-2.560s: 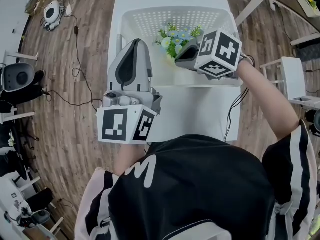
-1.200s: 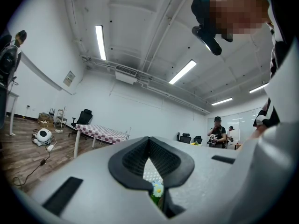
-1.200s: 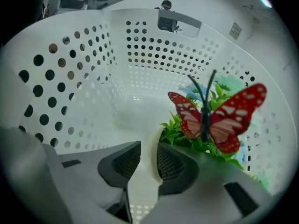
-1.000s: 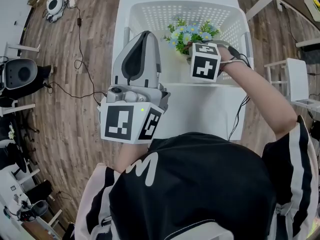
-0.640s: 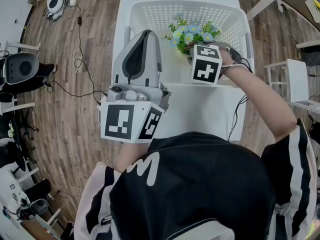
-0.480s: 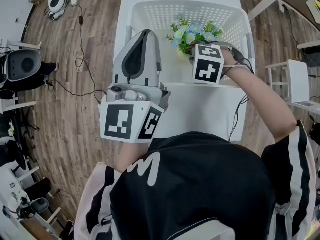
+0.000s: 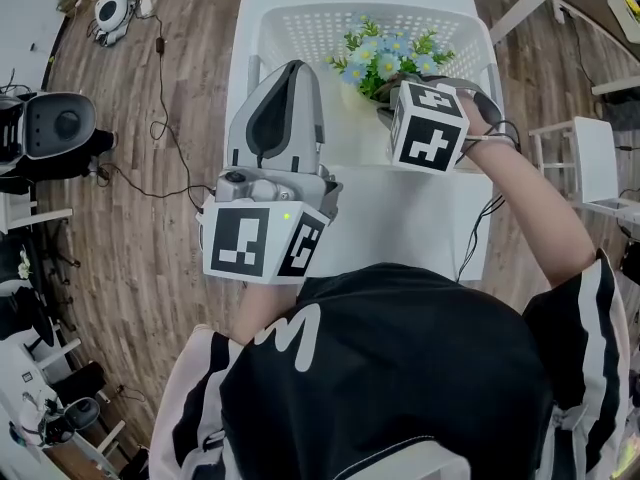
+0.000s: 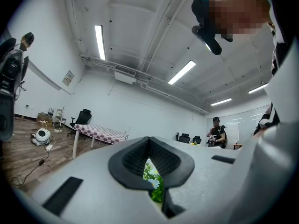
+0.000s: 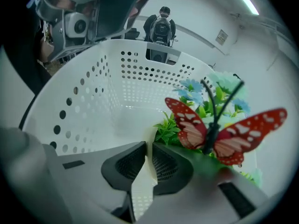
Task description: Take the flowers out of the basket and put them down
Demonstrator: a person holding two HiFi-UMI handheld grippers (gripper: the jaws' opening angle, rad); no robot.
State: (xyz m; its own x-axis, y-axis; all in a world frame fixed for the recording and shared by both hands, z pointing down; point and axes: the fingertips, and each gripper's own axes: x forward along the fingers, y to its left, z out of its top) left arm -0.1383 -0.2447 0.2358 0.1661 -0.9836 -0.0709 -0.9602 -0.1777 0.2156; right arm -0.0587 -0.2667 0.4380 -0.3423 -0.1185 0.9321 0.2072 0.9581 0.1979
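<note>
A bunch of blue and yellow flowers point(image 7: 385, 53) with green leaves stands inside the white perforated basket point(image 7: 260, 28) at the table's far end. My right gripper point(image 7: 395, 96) reaches into the basket from the right. In the right gripper view its jaws point(image 9: 145, 148) are closing on the thin white rim of the flower pot point(image 9: 142, 183), which the pads pinch. A red butterfly point(image 9: 224, 129) sits among the flowers point(image 9: 205, 94). My left gripper point(image 7: 290, 68) is held high on the left, shut and empty. The flowers point(image 8: 152, 176) show past the left gripper point(image 8: 148, 143).
The basket wall point(image 9: 93, 92) curves round to the left of the flowers. The white table point(image 7: 400, 218) extends toward me in front of the basket. A white side table point(image 7: 585, 158) stands to the right, a black chair point(image 7: 60, 128) and cables point(image 7: 150, 68) on the wooden floor to the left.
The right gripper went down into the basket beside the flowers, then shifted slightly right and toward the far wall, and the flowers moved with it. The left gripper has stayed put.
</note>
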